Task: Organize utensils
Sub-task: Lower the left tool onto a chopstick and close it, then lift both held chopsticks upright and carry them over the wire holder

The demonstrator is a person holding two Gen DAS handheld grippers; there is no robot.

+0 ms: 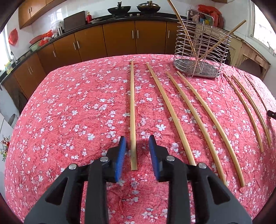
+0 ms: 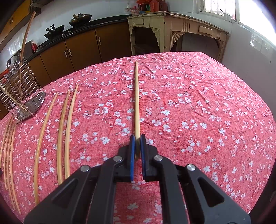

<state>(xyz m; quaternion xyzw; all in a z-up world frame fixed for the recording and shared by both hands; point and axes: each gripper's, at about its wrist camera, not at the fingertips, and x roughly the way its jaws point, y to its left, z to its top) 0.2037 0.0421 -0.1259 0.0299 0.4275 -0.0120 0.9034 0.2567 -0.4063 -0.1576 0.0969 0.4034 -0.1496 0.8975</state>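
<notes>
Firstly, in the left wrist view, the left gripper (image 1: 137,140) was seen at the lower centre of the frame with its blue pads (image 1: 121,151) parted. A bamboo chopstick (image 1: 132,110) lay between them on the red floral tablecloth (image 1: 69,112); the left pad stood just beside it, the right pad clearly apart from it, so nothing was gripped. Whether the left pad touched the stick could not be told. Three more chopsticks (image 1: 174,118) were laid out to the right of it, fanning toward the lower right, and further ones (image 1: 245,110) were seen at the right edge. A wire utensil rack (image 1: 201,51) stood at the upper right on the cloth, with two chopsticks (image 1: 219,41) leaning inside it. Brown cabinets (image 1: 103,39) and two dark woks (image 1: 134,8) on the counter filled the top of the frame.

Next, in the right wrist view, the right gripper (image 2: 137,137) was found at the lower centre, clenched on the near end of a single chopstick (image 2: 136,96) that ran straight up the frame over the tablecloth (image 2: 198,112). Loose chopsticks (image 2: 67,129) were spread at the lower left, well apart from the gripped one. The wire rack (image 2: 20,91) was placed at the left edge, one long chopstick (image 2: 25,41) rising out of it. A worn cream sideboard (image 2: 172,29) was seen at the upper right.
</notes>
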